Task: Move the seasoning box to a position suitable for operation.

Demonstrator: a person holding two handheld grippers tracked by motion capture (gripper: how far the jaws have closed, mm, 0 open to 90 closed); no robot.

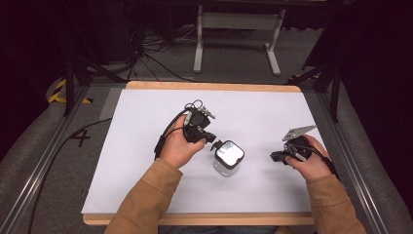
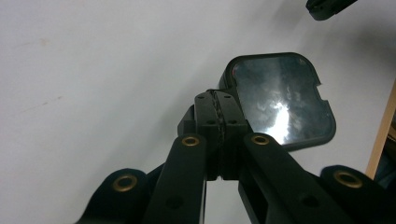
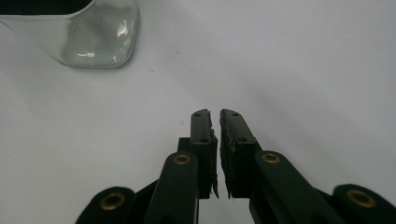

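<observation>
The jar [image 1: 228, 158] stands on the counter [image 1: 146, 170], between the claws. Left claw [image 1: 215, 141]: jaws pressed together, empty, tips just beside the jar's lid [image 2: 285, 100]. Right claw [image 1: 273, 156]: nearly closed, empty, well apart from the jar.

The jar [image 1: 227, 161] looks like clear glass, its lid [image 2: 284, 99] dark-rimmed with a glossy, mirror-like top. The sheet [image 1: 146, 161] on the table is matt white and smooth, over a pale wooden board [image 1: 209, 87]. Both grippers [image 2: 218, 105] [image 3: 219, 126] are matt black plastic with brass-coloured rivets; their pads [image 3: 233, 140] look rough and frayed. The sleeves [image 1: 146, 200] are tan cloth.
</observation>
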